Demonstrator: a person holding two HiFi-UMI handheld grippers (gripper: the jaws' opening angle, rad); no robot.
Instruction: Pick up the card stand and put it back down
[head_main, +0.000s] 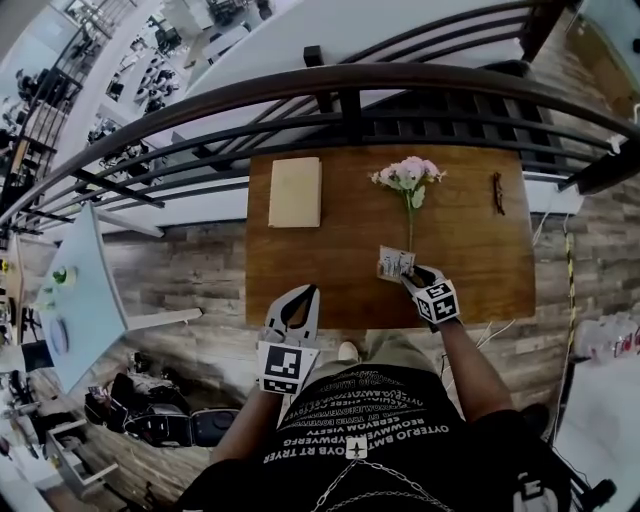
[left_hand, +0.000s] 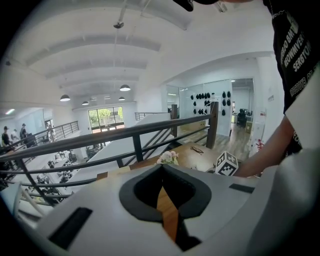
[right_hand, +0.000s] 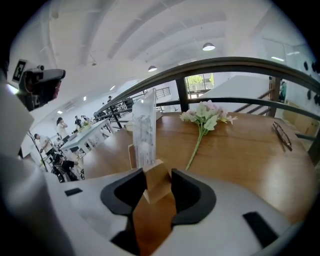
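While your right gripper pinches the wooden foot of the card stand, whose clear panel rises upright straight ahead of the jaws, near the table's front edge, your left gripper hangs closed, empty and farther off.

Glossy varnished wooden table, clear smooth plastic card stand
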